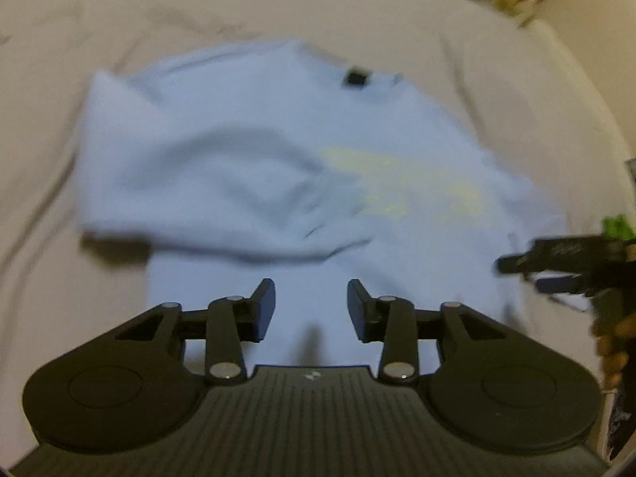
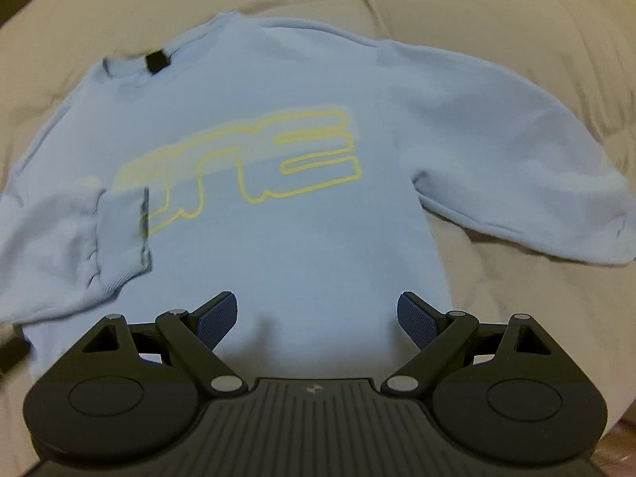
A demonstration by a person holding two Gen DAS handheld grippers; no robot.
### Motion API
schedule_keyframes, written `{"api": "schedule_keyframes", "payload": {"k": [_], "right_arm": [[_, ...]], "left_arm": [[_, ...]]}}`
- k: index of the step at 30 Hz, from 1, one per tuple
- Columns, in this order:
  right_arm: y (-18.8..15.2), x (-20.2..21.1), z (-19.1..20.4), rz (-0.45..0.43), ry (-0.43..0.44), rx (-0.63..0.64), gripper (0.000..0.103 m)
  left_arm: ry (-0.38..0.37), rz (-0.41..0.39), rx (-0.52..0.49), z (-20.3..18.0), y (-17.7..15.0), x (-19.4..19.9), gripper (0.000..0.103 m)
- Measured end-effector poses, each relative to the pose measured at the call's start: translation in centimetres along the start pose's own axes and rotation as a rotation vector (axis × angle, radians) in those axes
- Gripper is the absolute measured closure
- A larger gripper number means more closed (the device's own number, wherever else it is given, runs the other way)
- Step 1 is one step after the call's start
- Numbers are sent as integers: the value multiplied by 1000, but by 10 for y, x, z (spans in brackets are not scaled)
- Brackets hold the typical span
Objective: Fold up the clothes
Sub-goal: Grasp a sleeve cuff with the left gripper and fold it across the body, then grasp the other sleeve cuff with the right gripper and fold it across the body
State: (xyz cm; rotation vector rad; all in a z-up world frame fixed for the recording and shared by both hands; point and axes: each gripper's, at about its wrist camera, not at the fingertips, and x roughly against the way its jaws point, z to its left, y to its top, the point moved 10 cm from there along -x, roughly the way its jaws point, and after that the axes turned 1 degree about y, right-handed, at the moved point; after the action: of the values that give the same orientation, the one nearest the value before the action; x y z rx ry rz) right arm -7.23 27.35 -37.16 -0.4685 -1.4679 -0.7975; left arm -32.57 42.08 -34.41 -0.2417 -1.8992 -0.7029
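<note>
Item: light-blue sweatshirt (image 2: 278,238), flat on our beige bedspread (image 2: 497,20), one sleeve (image 2: 115,234) already folded across the chest; left claw (image 1: 311,302) and right claw (image 2: 317,320) both released, empty, poised for the next fold

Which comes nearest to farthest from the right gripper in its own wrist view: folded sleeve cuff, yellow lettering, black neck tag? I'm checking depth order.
From the right gripper:
1. Folded sleeve cuff, lower left.
2. Yellow lettering, mid-chest.
3. Black neck tag, at the collar, upper left.
</note>
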Motion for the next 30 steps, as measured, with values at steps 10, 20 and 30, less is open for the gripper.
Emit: {"api": "schedule_keyframes", "payload": {"k": [10, 20, 30], "right_arm": [[1, -27, 54, 56, 252, 11, 19], [9, -42, 101, 77, 352, 42, 28], [2, -86, 120, 186, 642, -282, 54]], "left_arm": [[164, 30, 35, 62, 1, 13, 61], [171, 25, 25, 67, 16, 10, 61], [186, 24, 75, 85, 24, 3, 61]]}}
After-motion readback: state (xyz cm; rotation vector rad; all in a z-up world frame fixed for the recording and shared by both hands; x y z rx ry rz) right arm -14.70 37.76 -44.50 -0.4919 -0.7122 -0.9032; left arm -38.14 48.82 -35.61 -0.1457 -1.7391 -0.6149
